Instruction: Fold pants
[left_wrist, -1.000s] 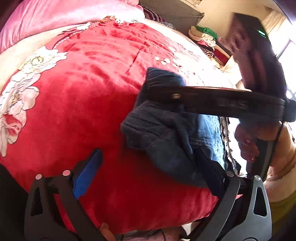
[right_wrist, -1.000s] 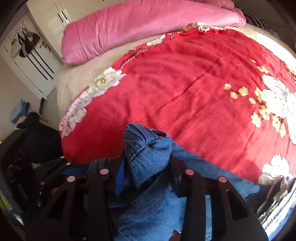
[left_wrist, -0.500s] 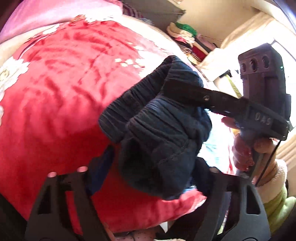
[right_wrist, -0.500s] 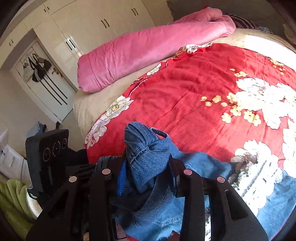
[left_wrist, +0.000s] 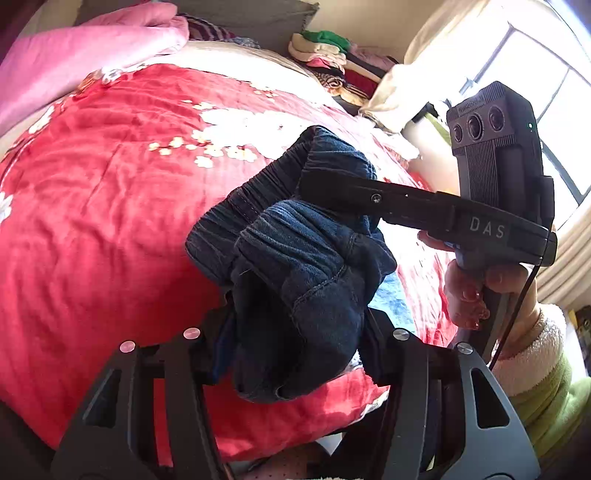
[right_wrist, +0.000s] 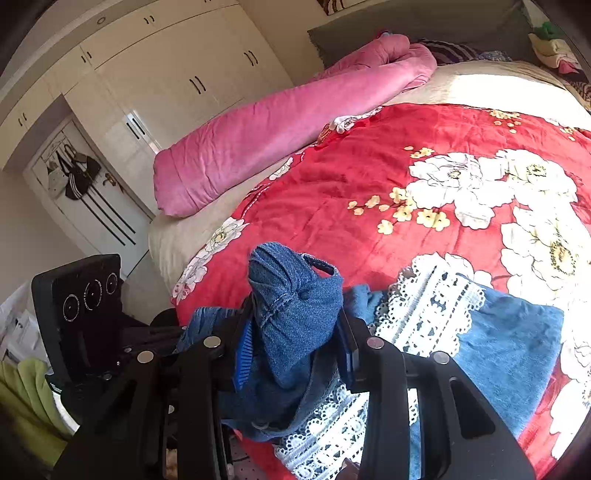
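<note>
The blue denim pants (left_wrist: 295, 266) are bunched and raised off the red flowered blanket (left_wrist: 110, 221). My left gripper (left_wrist: 295, 332) has a thick wad of the denim between its fingers; its jaws are closing and the pads press on the cloth. My right gripper (right_wrist: 295, 339) is shut on a gathered fold of the pants (right_wrist: 291, 302) with a belt loop on top. In the left wrist view the right gripper (left_wrist: 332, 188) grips the same bundle from the right, with a hand (left_wrist: 469, 291) on its handle. A lace-trimmed leg (right_wrist: 509, 332) trails on the blanket (right_wrist: 369, 184).
A rolled pink quilt (right_wrist: 277, 129) lies along the far side of the bed. Folded clothes (left_wrist: 332, 55) are stacked by the headboard, and a window (left_wrist: 535, 92) is at the right. White wardrobes (right_wrist: 177, 74) and a door stand beyond the bed.
My left gripper's jaws went from wide apart beside the pants to closed around a bunch of denim. Both grippers have risen, lifting the pants off the blanket.
</note>
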